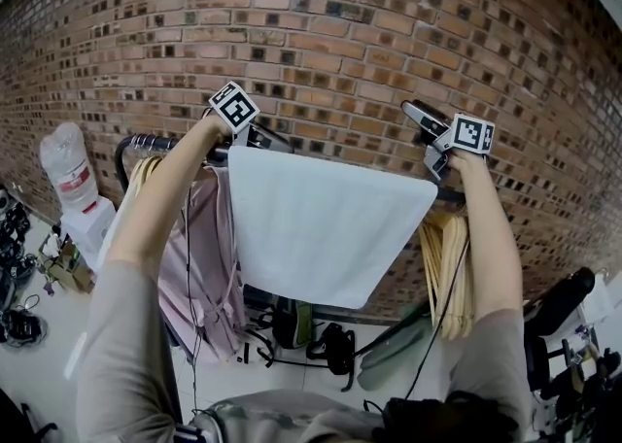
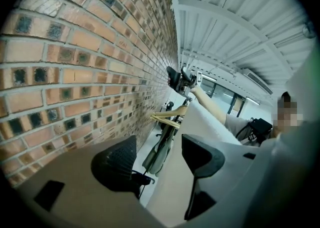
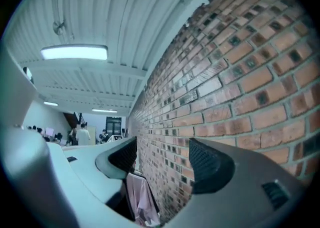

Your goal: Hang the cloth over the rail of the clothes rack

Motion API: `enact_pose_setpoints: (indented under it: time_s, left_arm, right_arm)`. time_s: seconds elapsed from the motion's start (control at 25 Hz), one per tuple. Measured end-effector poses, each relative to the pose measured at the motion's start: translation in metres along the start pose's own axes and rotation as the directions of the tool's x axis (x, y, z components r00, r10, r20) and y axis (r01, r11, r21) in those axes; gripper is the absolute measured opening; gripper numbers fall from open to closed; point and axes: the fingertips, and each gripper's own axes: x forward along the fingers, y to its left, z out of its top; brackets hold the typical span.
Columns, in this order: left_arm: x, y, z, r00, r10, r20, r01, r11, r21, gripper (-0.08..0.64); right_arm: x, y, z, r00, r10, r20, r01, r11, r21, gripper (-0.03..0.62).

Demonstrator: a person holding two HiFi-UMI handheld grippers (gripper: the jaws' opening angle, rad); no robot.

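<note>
A white cloth (image 1: pixel 326 227) hangs draped over the black rail (image 1: pixel 450 196) of the clothes rack, its lower edge slanting down to the right. My left gripper (image 1: pixel 267 138) is raised at the cloth's top left corner and my right gripper (image 1: pixel 425 140) at its top right corner. In the left gripper view the left gripper (image 2: pixel 159 159) is open; the cloth (image 2: pixel 185 137) runs along beside its right jaw toward the far right gripper (image 2: pixel 180 79). In the right gripper view the right gripper (image 3: pixel 162 159) is open, with only brick wall showing in the gap.
A brick wall (image 1: pixel 330 33) stands close behind the rack. A pink garment (image 1: pixel 199 256) hangs left of the cloth, also seen as the pink garment (image 3: pixel 142 197). Wooden hangers (image 1: pixel 447 276) hang at the right. A water dispenser (image 1: pixel 70 179) stands far left, bags (image 1: pixel 330 344) lie below.
</note>
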Motion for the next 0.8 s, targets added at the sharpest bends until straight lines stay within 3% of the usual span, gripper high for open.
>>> enact_pose_setpoints:
  time_s: [0.12,0.4,0.52,0.56,0.64,0.8]
  left_arm:
    - [-0.001,0.001,0.003,1.0,0.013,0.009,-0.013,1.0,0.012,0.281]
    - [-0.004,-0.001,0.005,1.0,0.015,0.024,-0.016,1.0,0.016,0.281]
    - [0.002,-0.021,0.003,0.994,-0.105,0.043,0.108,0.992,-0.064,0.281]
    - [0.0,-0.02,0.003,0.994,-0.097,0.039,0.099,0.994,-0.055,0.281]
    - [-0.005,-0.005,0.004,1.0,-0.01,0.023,0.01,1.0,0.011,0.281]
    - [-0.006,0.001,0.007,0.999,0.027,0.021,-0.028,0.999,0.042,0.281]
  right_arm:
    - [-0.003,0.025,0.018,1.0,0.032,0.0,-0.032,0.996,-0.085,0.331]
    - [-0.046,0.1,0.056,0.981,0.125,0.149,-0.118,0.991,-0.06,0.331]
    - [-0.071,0.136,0.053,0.972,0.172,0.16,-0.151,0.979,-0.135,0.331]
    - [-0.079,0.147,0.05,0.968,0.187,0.17,-0.162,0.975,-0.154,0.331]
    - [-0.092,0.168,0.042,0.961,0.216,0.174,-0.186,0.968,-0.17,0.331]
    - [-0.103,0.197,-0.007,0.969,0.243,0.047,-0.234,0.961,-0.145,0.331]
